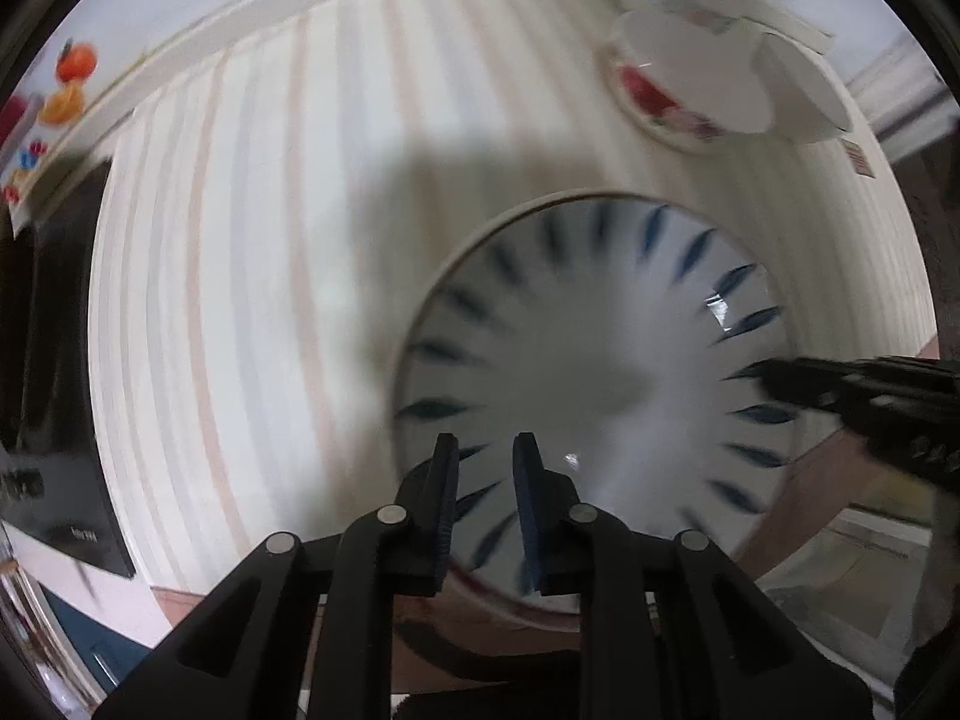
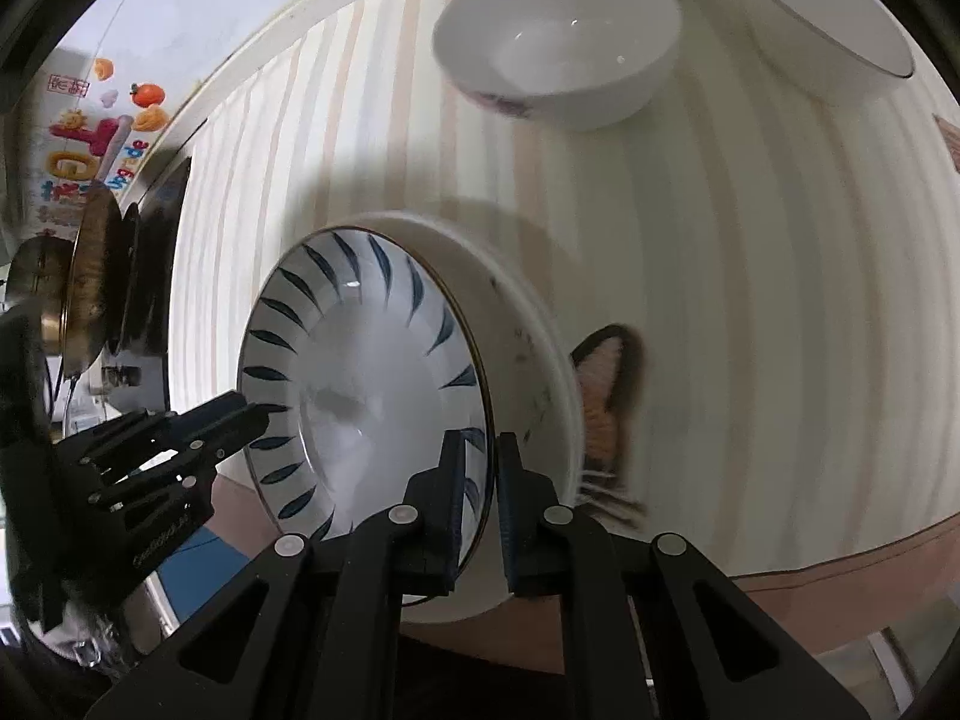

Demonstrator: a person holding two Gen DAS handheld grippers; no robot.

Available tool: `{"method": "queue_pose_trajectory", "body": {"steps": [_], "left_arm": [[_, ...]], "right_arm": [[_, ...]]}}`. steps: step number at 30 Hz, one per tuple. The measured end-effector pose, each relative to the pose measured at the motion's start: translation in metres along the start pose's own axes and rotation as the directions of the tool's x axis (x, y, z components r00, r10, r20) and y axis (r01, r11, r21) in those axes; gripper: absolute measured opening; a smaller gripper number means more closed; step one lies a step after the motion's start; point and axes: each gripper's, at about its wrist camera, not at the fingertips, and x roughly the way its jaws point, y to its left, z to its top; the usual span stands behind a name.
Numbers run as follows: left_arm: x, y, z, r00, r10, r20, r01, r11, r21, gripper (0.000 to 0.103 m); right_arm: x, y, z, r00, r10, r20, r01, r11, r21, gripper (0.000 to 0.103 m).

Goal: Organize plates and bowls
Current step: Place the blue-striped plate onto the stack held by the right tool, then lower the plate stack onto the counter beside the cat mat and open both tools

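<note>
Right wrist view: right gripper [image 2: 480, 468] clenched on blue-petalled bowl [image 2: 372, 384] rim, left gripper [image 1: 485, 474] likewise, over striped table [image 2: 750, 300]. Risk: slipping from thin rim grips, striking table.

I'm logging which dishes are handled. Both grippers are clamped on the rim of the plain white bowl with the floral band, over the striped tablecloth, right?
Not quite. Both the left gripper and the right gripper clamp the rim of the blue-leaf bowl. The right wrist view shows the white floral bowl standing untouched farther back on the striped tablecloth.
</note>
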Motion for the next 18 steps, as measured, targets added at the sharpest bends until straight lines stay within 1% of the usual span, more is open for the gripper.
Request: {"method": "queue_pose_trajectory", "body": {"steps": [3, 6, 9, 11, 12, 15, 18], "left_arm": [[0.0, -0.014, 0.006, 1.0, 0.005, 0.014, -0.005, 1.0, 0.014, 0.016], [0.003, -0.015, 0.006, 1.0, 0.021, 0.019, -0.021, 1.0, 0.012, 0.016], [0.007, -0.012, 0.001, 0.999, 0.045, 0.019, -0.045, 0.999, -0.012, 0.016], [0.009, -0.007, -0.004, 0.997, 0.074, 0.024, -0.073, 0.997, -0.034, 0.017], [0.01, -0.002, -0.005, 0.996, 0.083, 0.023, -0.081, 0.995, -0.053, 0.017], [0.013, 0.012, -0.009, 0.995, 0.095, 0.015, -0.093, 0.99, -0.11, 0.016], [0.017, 0.019, -0.012, 0.996, 0.083, 0.012, -0.08, 0.986, -0.148, 0.016]], "right_arm": [[0.006, 0.006, 0.001, 1.0, -0.02, 0.002, 0.02, 1.0, -0.009, 0.012], [0.009, 0.001, 0.004, 1.0, -0.006, 0.004, 0.006, 1.0, 0.009, 0.009], [0.008, -0.002, 0.002, 1.0, -0.015, 0.01, 0.015, 1.0, -0.002, 0.008], [0.008, -0.003, 0.002, 1.0, -0.025, 0.011, 0.025, 1.0, -0.01, 0.007], [0.008, -0.006, 0.001, 1.0, -0.015, 0.012, 0.015, 1.0, -0.007, 0.006], [0.003, -0.009, 0.004, 1.0, -0.002, 0.018, 0.002, 1.0, -0.014, 0.006], [0.003, -0.007, 0.006, 1.0, 0.002, 0.011, -0.001, 0.999, -0.033, 0.006]]}}
